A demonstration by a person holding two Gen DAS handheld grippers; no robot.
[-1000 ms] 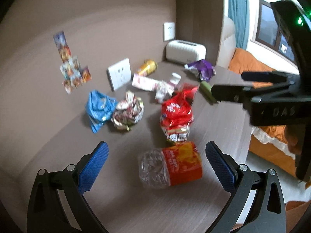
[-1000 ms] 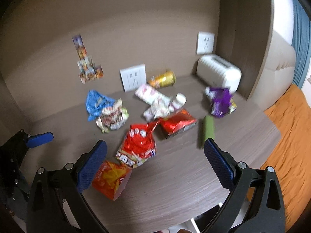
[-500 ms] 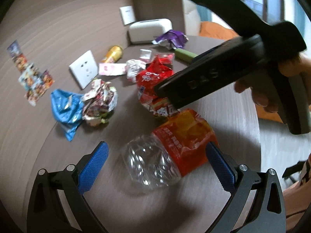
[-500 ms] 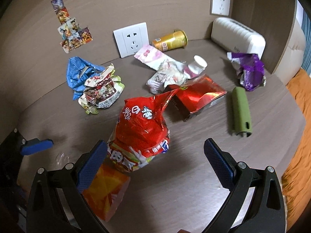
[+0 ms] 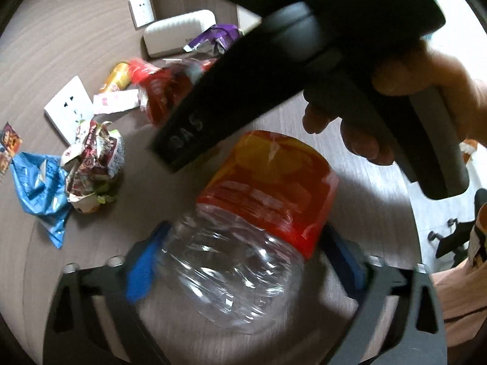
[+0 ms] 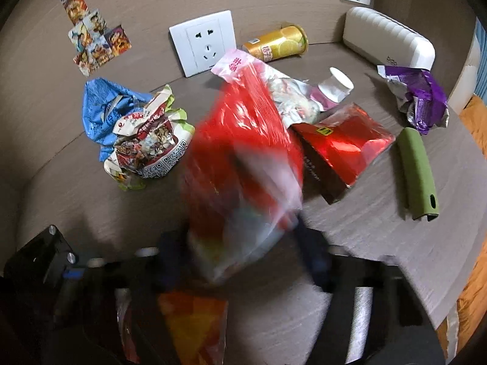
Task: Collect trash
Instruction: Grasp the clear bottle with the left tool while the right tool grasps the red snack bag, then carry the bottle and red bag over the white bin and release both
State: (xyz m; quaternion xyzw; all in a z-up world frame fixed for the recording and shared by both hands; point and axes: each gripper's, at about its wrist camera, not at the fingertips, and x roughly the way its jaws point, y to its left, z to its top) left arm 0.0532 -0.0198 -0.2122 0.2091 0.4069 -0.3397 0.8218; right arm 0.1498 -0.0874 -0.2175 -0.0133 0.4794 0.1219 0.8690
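So the left gripper [image 5: 243, 258] closes around the bottle [image 5: 252, 222], the right gripper [image 6: 243, 249] around the red bag [image 6: 243, 158] (blurred), the wrappers [image 6: 146, 143], can [image 6: 277, 44] and box [image 6: 344, 149] left uncollected.

Wood-grain table [image 6: 380, 243]: wrappers [image 6: 146, 140], green sleeve [image 6: 417, 173], can [image 6: 277, 44], toaster [image 6: 389, 41].

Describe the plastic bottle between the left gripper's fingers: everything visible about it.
The plastic bottle is clear, thin and crumpled, with an orange-red printed label wrapped round its far half. It lies on its side on the wooden table, its bare dented end nearest the camera. It sits between the blue pads of the left gripper, which flank it closely; firm contact is unclear. No cap is visible.
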